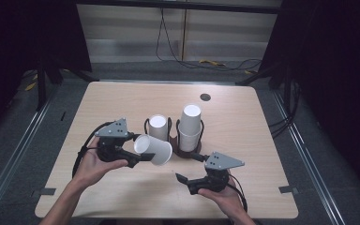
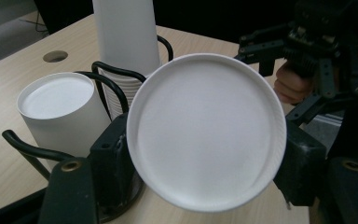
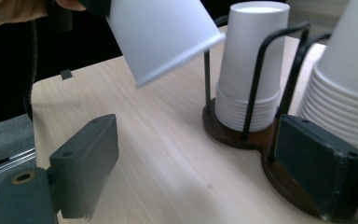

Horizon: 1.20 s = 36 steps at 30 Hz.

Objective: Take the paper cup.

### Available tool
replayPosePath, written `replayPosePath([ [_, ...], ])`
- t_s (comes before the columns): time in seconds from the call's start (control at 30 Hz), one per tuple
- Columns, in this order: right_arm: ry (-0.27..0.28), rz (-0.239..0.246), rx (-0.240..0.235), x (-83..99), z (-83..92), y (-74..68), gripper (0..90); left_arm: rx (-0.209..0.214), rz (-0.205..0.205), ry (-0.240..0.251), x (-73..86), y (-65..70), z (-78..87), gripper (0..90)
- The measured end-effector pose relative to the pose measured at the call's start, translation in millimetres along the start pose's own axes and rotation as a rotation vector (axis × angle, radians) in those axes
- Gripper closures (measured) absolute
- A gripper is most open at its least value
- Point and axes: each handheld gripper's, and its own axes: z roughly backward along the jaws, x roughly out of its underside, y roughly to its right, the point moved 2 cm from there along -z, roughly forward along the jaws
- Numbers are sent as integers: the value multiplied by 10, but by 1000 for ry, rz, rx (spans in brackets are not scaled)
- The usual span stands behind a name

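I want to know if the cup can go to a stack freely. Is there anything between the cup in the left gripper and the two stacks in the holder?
Nothing visible blocks it. The left gripper holds the paper cup tilted, just in front of the left stack; the holder's wire loops stand around the stacks. The right gripper, open, is nearer the person.

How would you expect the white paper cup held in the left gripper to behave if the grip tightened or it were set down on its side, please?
The paper cup looks thin-walled, so the left gripper, shut on it, would probably dent it if squeezed harder. It seems empty, hence likely very light. Laid on the table on its side, its tapered round shape would probably roll in a curve.
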Motion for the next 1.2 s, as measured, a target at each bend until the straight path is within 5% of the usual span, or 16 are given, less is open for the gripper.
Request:
replayPosePath([
  [0.77,7,49,-100,-17,-301,-69,135,83,52,-46,244,102,-227,325],
  [1.2,-14,84,-160,44,-400,-154,136,153,48,-42,195,218,-299,326],
])
